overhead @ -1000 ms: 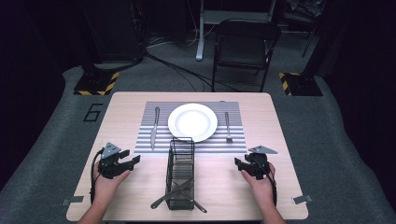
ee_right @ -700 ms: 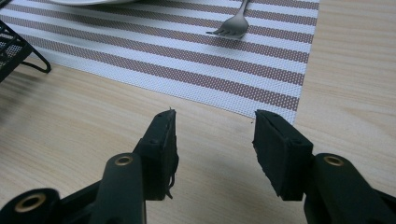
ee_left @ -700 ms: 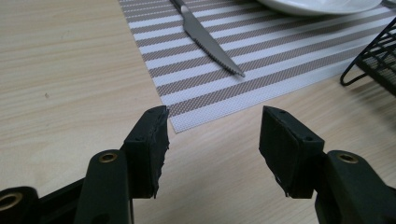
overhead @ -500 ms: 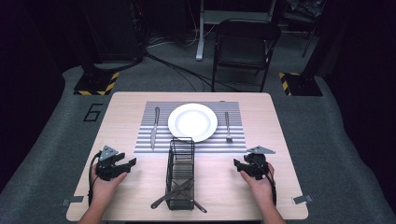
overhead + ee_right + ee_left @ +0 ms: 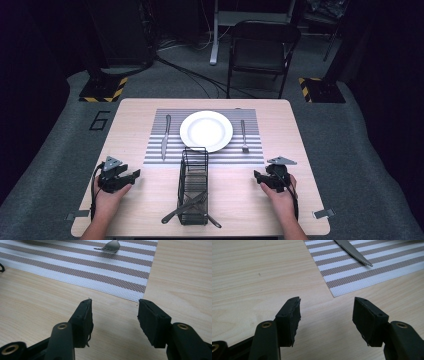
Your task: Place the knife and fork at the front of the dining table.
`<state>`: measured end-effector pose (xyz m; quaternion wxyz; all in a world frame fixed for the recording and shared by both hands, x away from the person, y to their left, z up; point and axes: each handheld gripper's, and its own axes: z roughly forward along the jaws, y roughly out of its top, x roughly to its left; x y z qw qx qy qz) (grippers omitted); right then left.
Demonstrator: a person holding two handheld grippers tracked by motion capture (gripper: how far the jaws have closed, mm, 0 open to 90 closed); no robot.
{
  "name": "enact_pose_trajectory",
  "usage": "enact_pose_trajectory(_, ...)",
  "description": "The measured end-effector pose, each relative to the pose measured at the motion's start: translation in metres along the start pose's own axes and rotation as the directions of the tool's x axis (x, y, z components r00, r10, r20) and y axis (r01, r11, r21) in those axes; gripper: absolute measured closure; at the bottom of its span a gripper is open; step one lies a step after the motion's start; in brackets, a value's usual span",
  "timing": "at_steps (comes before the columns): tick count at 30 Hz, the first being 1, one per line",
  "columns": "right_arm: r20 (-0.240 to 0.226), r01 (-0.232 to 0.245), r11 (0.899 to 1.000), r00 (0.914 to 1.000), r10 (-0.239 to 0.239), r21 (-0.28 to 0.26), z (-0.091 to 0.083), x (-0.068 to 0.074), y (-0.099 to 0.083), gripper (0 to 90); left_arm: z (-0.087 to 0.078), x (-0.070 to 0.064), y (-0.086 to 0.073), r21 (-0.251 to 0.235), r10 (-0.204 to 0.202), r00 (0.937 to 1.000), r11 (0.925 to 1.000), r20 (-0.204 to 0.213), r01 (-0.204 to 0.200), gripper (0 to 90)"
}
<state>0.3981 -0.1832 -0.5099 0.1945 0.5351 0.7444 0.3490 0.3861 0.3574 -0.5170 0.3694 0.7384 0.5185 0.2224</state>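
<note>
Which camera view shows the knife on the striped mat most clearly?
The high view: the whole knife lies on the mat, left of the plate. The left gripper view gives its toothed blade tip close up, beyond the open left claw.

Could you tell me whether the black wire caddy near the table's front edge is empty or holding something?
Not empty. The wire caddy stands upright, with dark utensils lying crossed in its near end, their ends poking out past the mesh.

A single black figure "6" (image 5: 100, 120) is marked on the grey floor mat (image 5: 60, 150), beyond the left tongs (image 5: 134, 174) and off the far left corner of the counter (image 5: 135, 112). Nothing else carries readable writing.
</note>
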Motion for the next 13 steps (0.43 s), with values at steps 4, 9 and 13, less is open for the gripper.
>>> enact_pose_trajectory(4, 0.012, -0.003, 1.0, 0.9999, 0.003, 0.0, -0.0002, -0.0029, -0.001, 44.7, 0.0012, 0.0028, -0.0015, 0.01, -0.014, 0.9998, 0.9998, -0.015, 0.014, 39.0)
enact_pose_trajectory(9, 0.031, -0.009, 1.0, 0.9995, 0.009, -0.005, -0.0005, -0.0055, -0.0021, 44.3, 0.0014, 0.0048, -0.0018, 0.003, -0.019, 0.9995, 0.9998, -0.027, 0.019, 39.0)
enact_pose_trajectory(13, 0.042, -0.018, 1.0, 0.999, 0.018, -0.01, -0.0005, -0.0069, -0.0023, 43.9, 0.0017, 0.0078, -0.002, 0.016, -0.022, 0.9992, 0.9996, -0.032, 0.022, 39.1)
